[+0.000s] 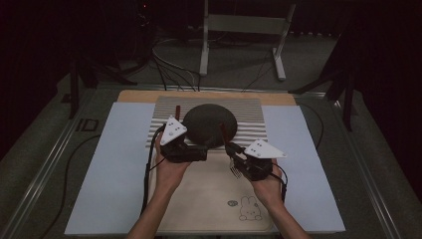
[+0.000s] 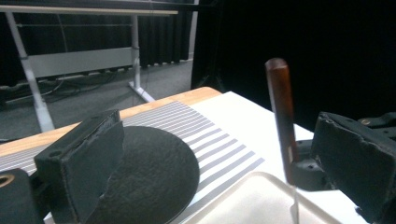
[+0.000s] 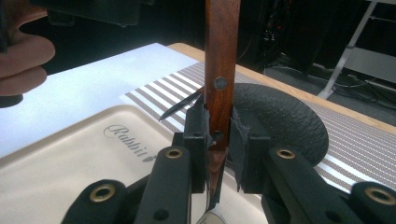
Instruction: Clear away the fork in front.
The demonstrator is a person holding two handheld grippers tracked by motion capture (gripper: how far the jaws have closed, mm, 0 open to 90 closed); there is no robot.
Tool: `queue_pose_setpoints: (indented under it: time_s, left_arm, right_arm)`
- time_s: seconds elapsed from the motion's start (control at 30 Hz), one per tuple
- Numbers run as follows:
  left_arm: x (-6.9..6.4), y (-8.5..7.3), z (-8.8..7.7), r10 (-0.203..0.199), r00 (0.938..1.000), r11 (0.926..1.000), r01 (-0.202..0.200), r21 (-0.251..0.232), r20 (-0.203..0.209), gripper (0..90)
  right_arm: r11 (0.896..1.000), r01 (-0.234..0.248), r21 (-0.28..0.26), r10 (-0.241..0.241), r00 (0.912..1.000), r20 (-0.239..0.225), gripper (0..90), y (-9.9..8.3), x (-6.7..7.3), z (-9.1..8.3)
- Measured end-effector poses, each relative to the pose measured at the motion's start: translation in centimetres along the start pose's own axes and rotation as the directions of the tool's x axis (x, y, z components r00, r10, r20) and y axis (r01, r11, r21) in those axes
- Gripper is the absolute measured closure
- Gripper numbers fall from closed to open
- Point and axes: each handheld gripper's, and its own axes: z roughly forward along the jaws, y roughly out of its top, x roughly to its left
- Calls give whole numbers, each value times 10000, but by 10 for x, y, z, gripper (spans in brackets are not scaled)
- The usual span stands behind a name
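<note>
Here the right gripper [image 3: 219, 154] clamps an upright wooden-handled fork [image 3: 221, 70] beside the dark dome [image 3: 285, 121]; left gripper [image 2: 224, 158] jaws gape empty.

Wood-handled fork [image 3: 221, 70], upright w/ tines down over cream tray [image 3: 56, 177], beside dark round plate [image 1: 209, 124]

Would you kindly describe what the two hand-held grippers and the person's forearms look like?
Each hand-held gripper, left and right, is black with a white three-cornered plate on top and a dark cable trailing back along the forearm. The jaws are blocky black pads on black arms with brass-coloured rivets. The forearms are bare, with no sleeves in sight.
</note>
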Motion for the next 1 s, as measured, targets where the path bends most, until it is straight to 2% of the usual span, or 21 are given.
queue_pose_setpoints:
  time_s: [0.3, 0.5, 0.63, 0.73, 1.0]
  left_arm:
    - [-9, 1, 9, -75, 9994, 10000, 75, 0, 349, 86]
    - [-15, 1, 14, -133, 9978, 9999, 131, 34, 653, 178]
    - [-18, 1, 17, -367, 9980, 9993, 361, 121, 507, 311]
    - [-19, 1, 18, -401, 9982, 9991, 394, 162, 453, 402]
    - [-25, -2, 25, -618, 9940, 9978, 595, 280, 898, 624]
  right_arm:
    - [10000, 78, -45, -78, 9999, -76, 775, -1, 6, 2]
    - [9997, 206, -123, -207, 9998, -55, 775, -1, 11, 4]
    - [9996, 194, -184, -195, 9998, -52, 775, -1, 12, 4]
    - [9995, 174, -264, -175, 9998, -43, 774, 0, 13, 3]
    - [9990, 245, -379, -246, 9997, -35, 774, 1, 16, 4]
